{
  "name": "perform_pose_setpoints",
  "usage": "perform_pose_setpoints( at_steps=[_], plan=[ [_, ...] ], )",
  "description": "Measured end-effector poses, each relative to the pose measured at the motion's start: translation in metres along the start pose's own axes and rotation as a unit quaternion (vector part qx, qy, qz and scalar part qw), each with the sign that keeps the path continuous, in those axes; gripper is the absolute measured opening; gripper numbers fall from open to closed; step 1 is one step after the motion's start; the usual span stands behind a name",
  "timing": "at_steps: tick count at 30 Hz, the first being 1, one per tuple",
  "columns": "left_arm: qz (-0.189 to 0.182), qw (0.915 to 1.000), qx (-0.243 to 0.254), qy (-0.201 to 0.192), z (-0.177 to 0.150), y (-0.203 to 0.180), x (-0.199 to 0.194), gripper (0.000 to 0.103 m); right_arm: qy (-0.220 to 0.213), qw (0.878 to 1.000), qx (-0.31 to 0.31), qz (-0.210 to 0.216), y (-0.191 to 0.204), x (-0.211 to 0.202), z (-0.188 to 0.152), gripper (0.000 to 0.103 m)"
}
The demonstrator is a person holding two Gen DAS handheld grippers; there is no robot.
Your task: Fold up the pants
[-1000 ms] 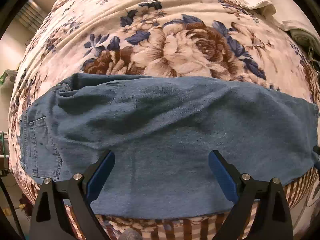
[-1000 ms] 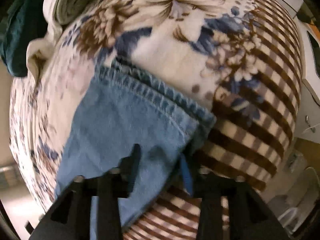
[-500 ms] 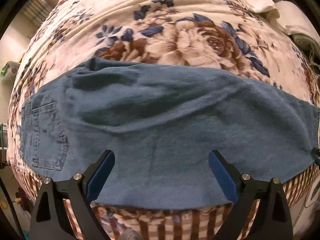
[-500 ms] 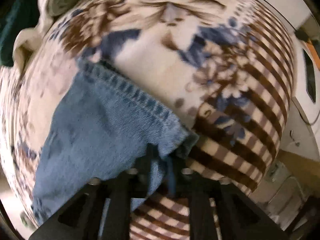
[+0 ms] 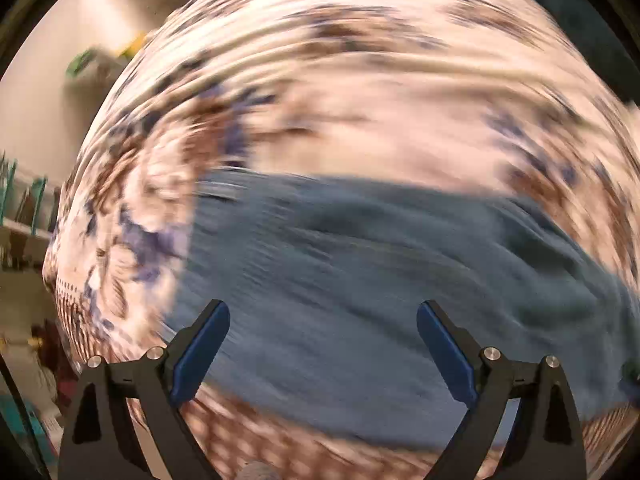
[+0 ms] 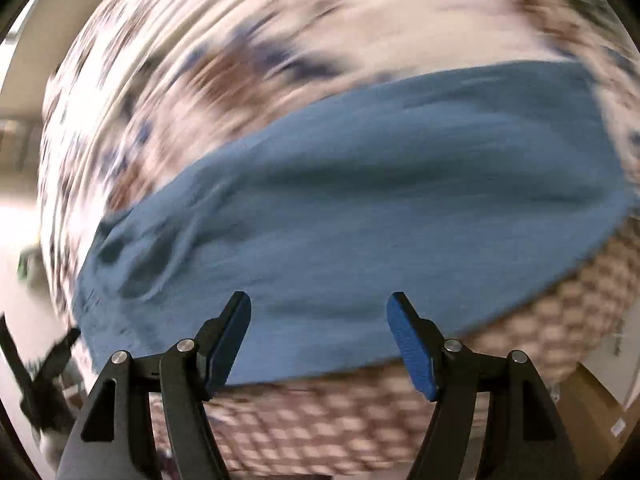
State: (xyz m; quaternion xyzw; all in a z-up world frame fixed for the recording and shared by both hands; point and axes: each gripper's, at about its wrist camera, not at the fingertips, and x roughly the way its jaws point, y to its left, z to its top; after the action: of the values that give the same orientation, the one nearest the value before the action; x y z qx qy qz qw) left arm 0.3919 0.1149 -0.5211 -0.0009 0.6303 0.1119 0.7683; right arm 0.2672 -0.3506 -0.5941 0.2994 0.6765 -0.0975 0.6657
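The blue denim pants (image 5: 380, 280) lie flat in a long folded strip across the floral blanket (image 5: 360, 100). Both views are motion-blurred. My left gripper (image 5: 322, 332) is open and empty, hovering over the near edge of the pants towards their left end. In the right wrist view the pants (image 6: 380, 208) stretch from lower left to upper right. My right gripper (image 6: 319, 320) is open and empty above the near edge of the pants, holding nothing.
The blanket's brown checked border (image 6: 340, 412) hangs over the near edge of the bed. Beyond the bed's left side are a wall and shelving with teal items (image 5: 24, 200). A dark tool-like shape (image 6: 40, 380) sits low at the left of the right wrist view.
My right gripper was shut on the pants' hem corner; now it is open and has swung left along the pants. My left gripper has swung left towards the waist end, still open.
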Motion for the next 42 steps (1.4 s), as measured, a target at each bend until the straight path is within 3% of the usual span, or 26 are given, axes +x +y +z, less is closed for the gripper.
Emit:
perform_pose_setpoints(
  at_steps=[4,7,10,12,14,15,17,19,20,22,23,25,27,29,30,31,33,38,40,42],
  plan=[
    [-0.011,0.9984,-0.054,0.012,0.05,0.084,0.034,0.096,0.013,0.998,-0.054,0.003,0.104,0.043,-0.007,0.073],
    [-0.062,0.9931,-0.085,0.052,0.075,0.121,0.065,0.096,0.007,0.997,-0.077,-0.015,0.167,0.061,0.005,0.073],
    [-0.134,0.9815,-0.098,0.095,0.089,0.135,0.099,0.096,0.007,0.997,-0.078,-0.023,0.205,0.068,0.016,0.073],
    [-0.189,0.9664,-0.115,0.132,0.091,0.139,0.123,0.095,0.007,0.996,-0.077,-0.036,0.221,0.073,0.022,0.073],
    [-0.245,0.9524,-0.127,0.129,0.092,0.138,0.13,0.063,0.01,0.996,-0.073,-0.048,0.232,0.079,0.023,0.073],
    [-0.251,0.9527,-0.117,0.125,0.093,0.135,0.129,0.042,0.011,0.996,-0.069,-0.05,0.232,0.078,0.026,0.073],
    [-0.23,0.9663,-0.063,0.096,0.094,0.122,0.115,0.033,0.013,0.996,-0.06,-0.058,0.232,0.078,0.03,0.073],
    [-0.214,0.9738,-0.037,0.068,0.096,0.118,0.105,0.017,0.013,0.997,-0.051,-0.064,0.229,0.08,0.03,0.073],
    [-0.2,0.9779,-0.021,0.058,0.098,0.117,0.101,0.015,0.011,0.997,-0.047,-0.066,0.226,0.078,0.03,0.073],
    [-0.171,0.9843,-0.015,0.041,0.11,0.124,0.106,0.005,0.009,0.996,-0.038,-0.074,0.221,0.077,0.031,0.073],
    [-0.14,0.9895,-0.018,0.034,0.115,0.128,0.111,0.0,0.009,0.996,-0.035,-0.076,0.219,0.077,0.031,0.073],
    [-0.128,0.9905,-0.036,0.036,0.127,0.142,0.121,0.0,0.011,0.996,-0.029,-0.079,0.212,0.075,0.032,0.073],
    [-0.159,0.9847,-0.055,0.045,0.134,0.158,0.121,0.002,0.014,0.997,-0.024,-0.078,0.21,0.074,0.032,0.073],
    [-0.19,0.9799,-0.041,0.045,0.129,0.156,0.106,0.008,0.018,0.997,-0.028,-0.067,0.21,0.071,0.032,0.073],
    [-0.202,0.9774,-0.032,0.052,0.124,0.151,0.101,0.024,0.018,0.997,-0.033,-0.062,0.213,0.07,0.032,0.073],
    [-0.213,0.9747,-0.026,0.063,0.117,0.145,0.096,0.047,0.019,0.997,-0.039,-0.06,0.215,0.069,0.031,0.073],
    [-0.253,0.9634,-0.026,0.085,0.098,0.142,0.099,0.065,0.024,0.997,-0.049,-0.059,0.218,0.069,0.031,0.073],
    [-0.281,0.9456,-0.084,0.14,0.076,0.133,0.14,0.071,0.034,0.996,-0.063,-0.051,0.227,0.076,0.026,0.073],
    [-0.293,0.9394,-0.106,0.143,0.074,0.132,0.144,0.072,0.037,0.996,-0.064,-0.051,0.231,0.081,0.022,0.073],
    [-0.302,0.9396,-0.09,0.134,0.076,0.123,0.14,0.068,0.038,0.996,-0.064,-0.051,0.235,0.086,0.019,0.073]
  ],
)
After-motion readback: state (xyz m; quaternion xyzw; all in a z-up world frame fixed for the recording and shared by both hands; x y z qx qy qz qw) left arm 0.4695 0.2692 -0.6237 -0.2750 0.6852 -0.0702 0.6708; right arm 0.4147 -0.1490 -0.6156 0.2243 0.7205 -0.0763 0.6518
